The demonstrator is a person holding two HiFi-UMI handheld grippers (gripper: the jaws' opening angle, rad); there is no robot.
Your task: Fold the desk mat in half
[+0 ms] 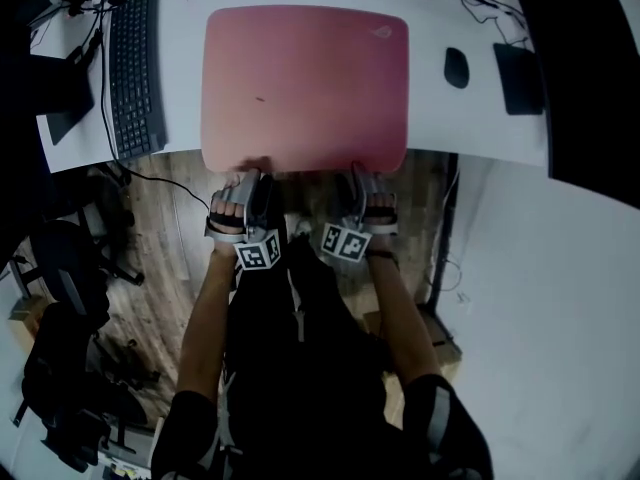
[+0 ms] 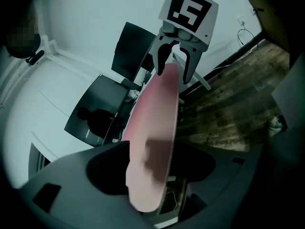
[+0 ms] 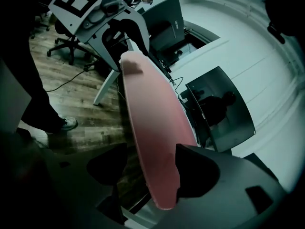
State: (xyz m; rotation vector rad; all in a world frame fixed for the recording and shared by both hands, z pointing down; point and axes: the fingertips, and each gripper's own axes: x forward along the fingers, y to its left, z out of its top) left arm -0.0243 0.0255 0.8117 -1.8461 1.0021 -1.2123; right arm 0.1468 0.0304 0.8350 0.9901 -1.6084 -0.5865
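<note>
Your left gripper (image 1: 251, 178) and right gripper (image 1: 359, 175) are straddling the mat (image 1: 305, 88) at its near edge, jaws spread; pinch both evenly and deeply before lifting.

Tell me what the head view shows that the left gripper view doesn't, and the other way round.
Only the head view: the keyboard, the mouse and the desk mat's whole top face. Only the left gripper view: the mat's edge between the left gripper's open jaws. Both: the mat, the right gripper at its edge, the wooden floor.
</note>
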